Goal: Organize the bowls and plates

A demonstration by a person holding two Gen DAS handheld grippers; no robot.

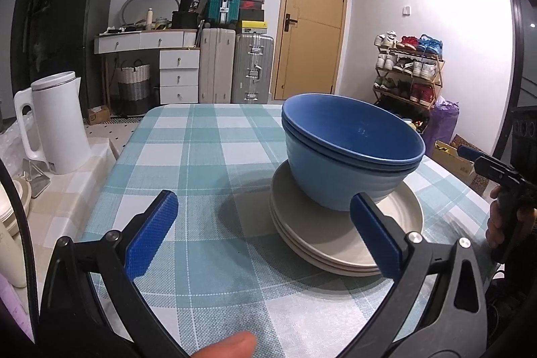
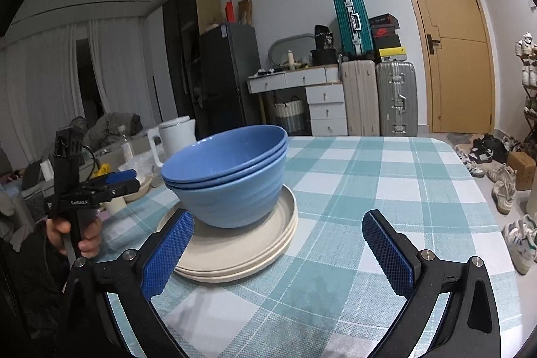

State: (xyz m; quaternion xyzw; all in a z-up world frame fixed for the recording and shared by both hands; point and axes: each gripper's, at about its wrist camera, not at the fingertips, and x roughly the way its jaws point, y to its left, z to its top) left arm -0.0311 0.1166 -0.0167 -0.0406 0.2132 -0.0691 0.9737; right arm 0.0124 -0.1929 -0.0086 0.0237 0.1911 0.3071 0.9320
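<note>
**Bowls nested on plates, both grippers wide apart**

Table carries a teal and white checked cloth and fills the lower part of both views. Door and suitcases stand against the far wall.

Plates: cream, a stack of about three, flat on the cloth toward the table's right side in the left wrist view. Their edges sit slightly uneven.

Bowls: blue, nested, three rims visible from the right wrist view. They rest upright on the top plate, set off centre toward its far side.

Kettle: white, on a side surface just off the table's left edge.

Left gripper: released, jaws spread, nothing between them. Its right pad overlaps the plates in view; contact cannot be told.

Right gripper: also released and holding nothing, near the plates' right side. Left pad overlaps the plate rim in view.
</note>
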